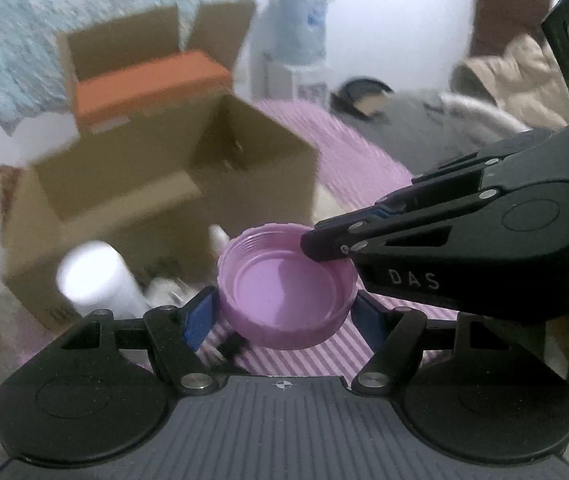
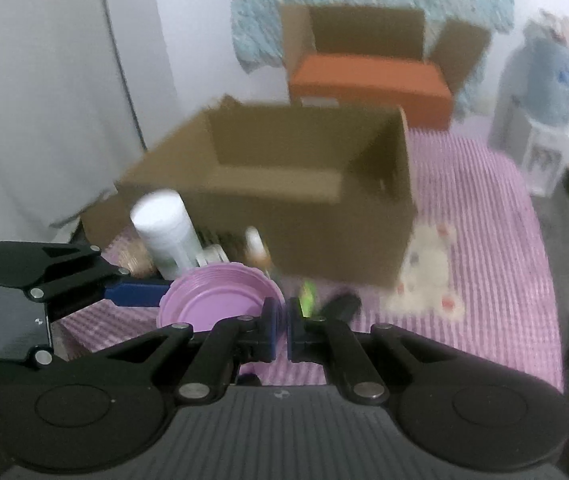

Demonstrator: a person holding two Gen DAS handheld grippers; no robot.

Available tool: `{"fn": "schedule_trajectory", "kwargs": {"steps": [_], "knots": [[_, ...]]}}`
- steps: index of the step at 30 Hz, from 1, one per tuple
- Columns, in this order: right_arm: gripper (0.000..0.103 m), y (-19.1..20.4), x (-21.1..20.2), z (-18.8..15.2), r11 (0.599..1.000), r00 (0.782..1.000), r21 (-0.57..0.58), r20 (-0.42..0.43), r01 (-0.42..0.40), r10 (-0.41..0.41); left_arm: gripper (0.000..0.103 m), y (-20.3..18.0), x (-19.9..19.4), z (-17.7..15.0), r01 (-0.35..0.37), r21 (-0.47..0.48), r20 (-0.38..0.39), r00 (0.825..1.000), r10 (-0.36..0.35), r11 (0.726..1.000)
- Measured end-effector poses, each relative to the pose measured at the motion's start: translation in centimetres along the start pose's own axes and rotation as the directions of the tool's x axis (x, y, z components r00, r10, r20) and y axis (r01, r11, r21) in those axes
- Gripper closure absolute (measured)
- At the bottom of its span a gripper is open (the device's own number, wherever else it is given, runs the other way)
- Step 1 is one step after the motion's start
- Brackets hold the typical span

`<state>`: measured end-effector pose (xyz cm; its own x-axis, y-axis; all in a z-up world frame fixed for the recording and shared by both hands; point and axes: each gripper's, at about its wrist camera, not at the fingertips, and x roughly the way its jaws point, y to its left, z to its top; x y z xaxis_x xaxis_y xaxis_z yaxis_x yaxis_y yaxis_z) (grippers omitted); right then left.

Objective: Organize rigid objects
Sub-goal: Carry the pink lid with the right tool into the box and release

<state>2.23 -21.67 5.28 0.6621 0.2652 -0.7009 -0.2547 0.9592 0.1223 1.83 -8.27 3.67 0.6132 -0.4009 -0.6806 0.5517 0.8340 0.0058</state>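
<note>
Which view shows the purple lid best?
The left wrist view: the purple lid sits centred, open side up, threads visible. The right wrist view shows the lid lower, partly hidden behind its own gripper.

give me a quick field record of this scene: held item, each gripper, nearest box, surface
held item: purple lid, open side up
left gripper: pads on opposite sides of the lid
right gripper: pinching the lid's rim
nearest box: open cardboard box, behind the lid
beside box: white cylindrical container
surface: purple striped cloth
</note>
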Motion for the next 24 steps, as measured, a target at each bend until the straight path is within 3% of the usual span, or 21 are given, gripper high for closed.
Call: {"fn": "schedule_trajectory", "kwargs": {"steps": [4, 10, 17, 24], "knots": [[0.098, 1.4, -0.4, 4.3, 0.997, 0.998, -0.076, 0.056, -0.033, 0.037, 0.030, 2.7, -1.8, 2.8, -0.056, -0.038, 0.046, 0.997, 0.057, 0.998], [0.098, 2.9, 2.4, 11.2, 0.983, 0.990, -0.136, 0.062, -0.121, 0.130, 0.030, 7.9, -1.5, 6.7, -0.119, -0.108, 0.030, 0.992, 0.123, 0.987], [0.098, 3.0, 11.0, 16.9, 0.972, 0.976, -0.109, -0.084, -0.209, 0.201, 0.030, 13.9, 3.9, 8.8, -0.147, -0.170, -0.123, 0.984, 0.127, 0.974], [0.098, 1.3, 20.3, 18.3, 0.969, 0.936, 0.011, -0.255, -0.248, 0.243, 0.030, 17.1, 9.3, 9.0, -0.188, -0.171, -0.251, 0.958, 0.142, 0.967]]}}
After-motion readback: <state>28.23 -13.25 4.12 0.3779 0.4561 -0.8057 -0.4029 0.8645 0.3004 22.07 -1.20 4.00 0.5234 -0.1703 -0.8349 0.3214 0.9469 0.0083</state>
